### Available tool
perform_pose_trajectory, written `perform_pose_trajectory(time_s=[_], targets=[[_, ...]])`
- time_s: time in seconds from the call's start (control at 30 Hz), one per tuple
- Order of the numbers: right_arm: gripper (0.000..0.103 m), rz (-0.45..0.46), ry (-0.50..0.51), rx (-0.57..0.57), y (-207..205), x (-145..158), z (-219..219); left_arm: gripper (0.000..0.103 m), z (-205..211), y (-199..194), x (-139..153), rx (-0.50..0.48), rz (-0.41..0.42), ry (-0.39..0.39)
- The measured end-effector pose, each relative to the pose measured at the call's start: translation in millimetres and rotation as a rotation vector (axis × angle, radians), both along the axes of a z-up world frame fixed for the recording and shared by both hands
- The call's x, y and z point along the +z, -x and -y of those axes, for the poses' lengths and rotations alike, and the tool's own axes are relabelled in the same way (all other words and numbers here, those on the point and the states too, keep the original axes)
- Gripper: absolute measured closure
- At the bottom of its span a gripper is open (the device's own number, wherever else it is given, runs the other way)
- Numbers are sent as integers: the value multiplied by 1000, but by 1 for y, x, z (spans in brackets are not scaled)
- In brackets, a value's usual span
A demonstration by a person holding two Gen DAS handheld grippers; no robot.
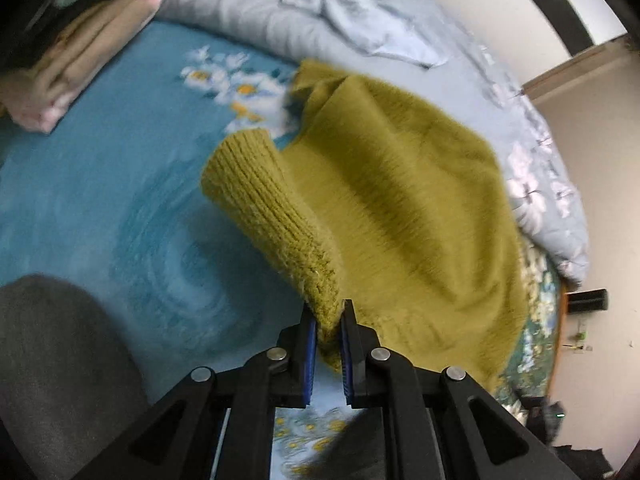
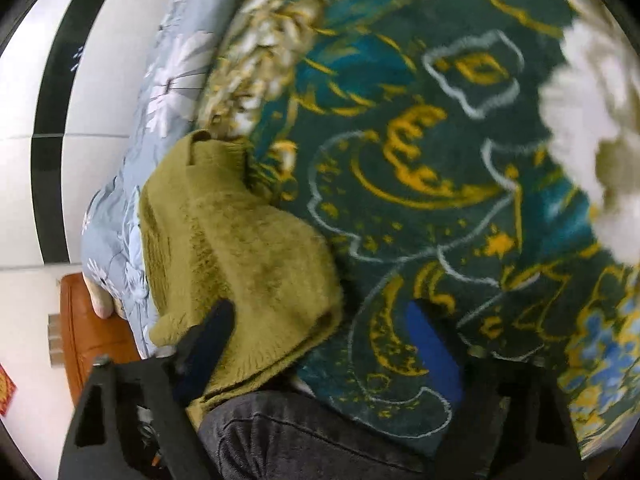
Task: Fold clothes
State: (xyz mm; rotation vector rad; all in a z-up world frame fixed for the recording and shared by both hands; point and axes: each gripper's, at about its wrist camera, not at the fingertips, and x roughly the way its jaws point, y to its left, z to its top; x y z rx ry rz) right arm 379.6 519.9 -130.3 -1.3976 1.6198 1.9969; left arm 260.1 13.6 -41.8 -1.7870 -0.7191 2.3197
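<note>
— Where is the sweater?

— The olive-green sweater lies spread on the teal patterned blanket, its far edge touching the pale blue quilt bunched behind it. One ribbed cuff is lifted off the sweater's body.

— What lifts it?

— The left gripper — its blue-padded fingers are clamped on the tip of that cuff, holding it raised beside the sweater.

— And the other claw?

— The right gripper stands wide apart, holding nothing; one finger rests over the sweater's near edge, the other hangs over the blanket just beside it.

— Anything else near the sweater?

— A folded beige pile sits well apart from it, across the blanket, and dark denim shows just below its near edge.
</note>
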Motion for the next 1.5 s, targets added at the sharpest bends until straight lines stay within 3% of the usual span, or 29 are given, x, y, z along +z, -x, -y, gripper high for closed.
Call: perform_pose_trajectory(time_s=[0.2, 0.27, 0.3, 0.47, 0.5, 0.53, 0.6, 0.7, 0.83, 0.93, 1.03, 1.2, 1.4, 1.5], targets=[[22, 23, -23, 8, 12, -2, -1, 92, -1, 12, 16, 11, -49, -45], [35, -10, -18, 13, 16, 2, 0, 92, 1, 11, 17, 15, -52, -50], [47, -40, -11, 21, 19, 4, 1, 92, 2, 9, 16, 15, -51, -50], [49, -27, -67, 83, 41, 14, 7, 92, 10, -1, 9, 28, -14, -60], [56, -25, -78, 95, 46, 16, 9, 92, 11, -2, 7, 31, -5, -62], [71, -22, -90, 108, 50, 18, 10, 92, 11, -2, 5, 28, 1, -65], [92, -17, -112, 132, 59, 22, 13, 91, 10, 0, 3, 16, 12, -79], [92, -9, -146, 169, 73, 27, 16, 87, 8, 3, 2, -13, 29, -105], [92, -89, -260, 168, 94, 68, -1, 70, -1, 6, 7, -108, 72, -158], [92, -122, -331, 175, 103, 86, -7, 66, -9, 12, 19, -188, 43, -187], [92, -111, -336, 187, 94, 78, -10, 59, -26, 34, 35, -286, -25, -133], [92, -77, -292, 191, 83, 55, -12, 52, -82, 111, 42, -444, -128, 63], [92, -50, -263, 165, 71, 44, -19, 52, -172, 211, 13, -638, -171, 237], [92, -32, -267, 181, 74, 41, -21, 51, -197, 226, -2, -745, -186, 296]])
